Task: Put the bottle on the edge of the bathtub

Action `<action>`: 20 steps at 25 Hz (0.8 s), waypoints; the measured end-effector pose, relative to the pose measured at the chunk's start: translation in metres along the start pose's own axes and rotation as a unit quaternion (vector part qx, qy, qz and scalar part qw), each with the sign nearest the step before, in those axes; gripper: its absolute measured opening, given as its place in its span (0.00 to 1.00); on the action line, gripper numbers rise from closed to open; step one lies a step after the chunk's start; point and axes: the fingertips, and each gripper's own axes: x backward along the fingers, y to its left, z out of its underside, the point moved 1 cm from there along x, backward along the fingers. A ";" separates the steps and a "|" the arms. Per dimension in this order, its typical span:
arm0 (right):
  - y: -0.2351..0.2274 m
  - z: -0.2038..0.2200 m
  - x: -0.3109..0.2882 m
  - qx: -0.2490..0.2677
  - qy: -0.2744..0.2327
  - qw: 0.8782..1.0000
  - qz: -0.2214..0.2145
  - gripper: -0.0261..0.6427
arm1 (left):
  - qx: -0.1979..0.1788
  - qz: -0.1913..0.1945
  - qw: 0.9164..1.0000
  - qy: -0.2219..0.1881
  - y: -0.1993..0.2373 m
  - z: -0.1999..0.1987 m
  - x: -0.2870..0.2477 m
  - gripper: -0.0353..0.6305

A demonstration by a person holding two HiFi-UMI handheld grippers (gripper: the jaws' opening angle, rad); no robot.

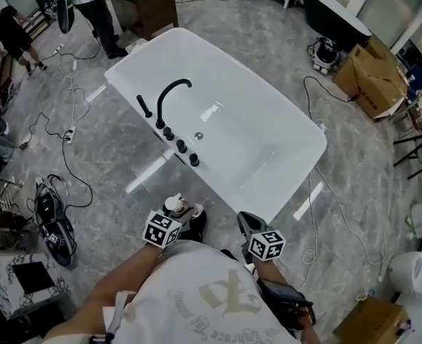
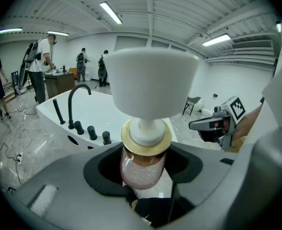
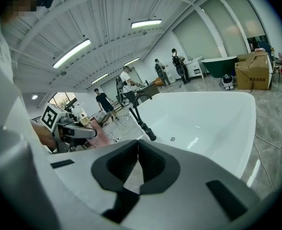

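While you stand at the near side of the bathtub [image 1: 128, 64], which fills the middle of the head view, your left gripper [image 1: 183, 213] sits at the lower centre of the frame with the bottle [image 1: 173, 205] in it. In the left gripper view, its fingers [image 2: 95, 170] stand fairly wide apart and press on the clear, pinkish body of the bottle from both sides. The gold collar and the broad white pump head rise above them in the centre of that frame. The bottle stands about upright. It is over the grey marble floor [image 1: 110, 170], near the tub's closest edge but not resting on it.

Your right gripper [image 1: 248, 225] is just right of the left one in the lower centre of the head view, apart from the bottle. In the right gripper view, its fingers [image 3: 118, 165] are closed together with nothing between them.

A black curved faucet [image 1: 169, 94] rises from the tub's left rim, left of centre in the head view. A row of black knobs [image 1: 181, 146] runs along the rim below it. Cables [image 1: 66, 160] trail over the floor at the left, a cardboard box [image 1: 368, 77] stands at the upper right, and people [image 1: 10, 34] stand at the upper left.
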 end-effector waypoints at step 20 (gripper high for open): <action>-0.025 -0.053 -0.054 -0.012 -0.008 0.997 0.072 0.05 | -0.041 0.056 0.997 0.019 0.068 -0.048 -0.059 0.39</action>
